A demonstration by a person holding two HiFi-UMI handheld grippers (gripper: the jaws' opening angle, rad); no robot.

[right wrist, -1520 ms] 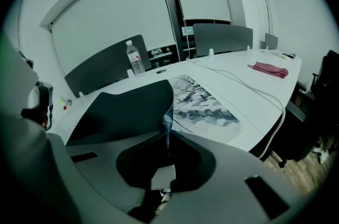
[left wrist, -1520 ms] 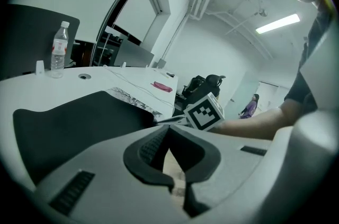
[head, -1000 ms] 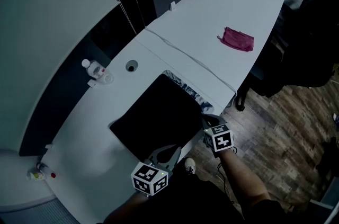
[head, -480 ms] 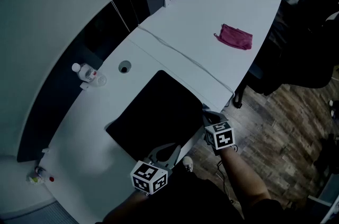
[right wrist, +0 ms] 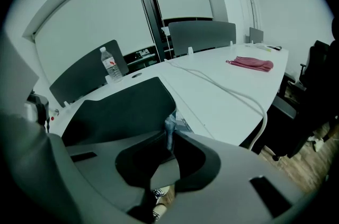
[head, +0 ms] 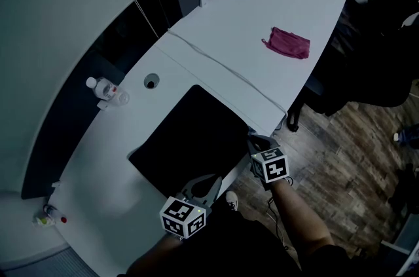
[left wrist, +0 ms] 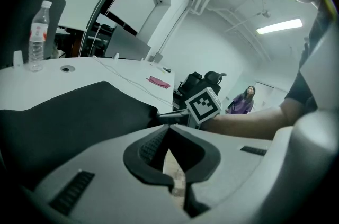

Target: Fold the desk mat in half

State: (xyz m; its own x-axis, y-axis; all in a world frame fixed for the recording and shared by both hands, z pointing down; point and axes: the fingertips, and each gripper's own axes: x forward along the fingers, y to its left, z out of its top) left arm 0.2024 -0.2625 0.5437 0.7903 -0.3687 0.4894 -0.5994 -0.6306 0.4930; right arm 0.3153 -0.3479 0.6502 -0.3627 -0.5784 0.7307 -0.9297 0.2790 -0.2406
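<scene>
The black desk mat (head: 190, 138) is lying dark side up at the near edge of the white desk (head: 229, 27), now covering the printed strip that was showing along its far right edge a second ago. The right gripper (head: 253, 141) is still pinching the mat's near right corner, jaws closed on it. The left gripper (head: 212, 181) is sitting at the mat's near edge, jaws together; whether mat is caught there is unclear. A cable (head: 222, 69), water bottle (head: 101, 89) and pink cloth (head: 288, 43) are lying beyond.
</scene>
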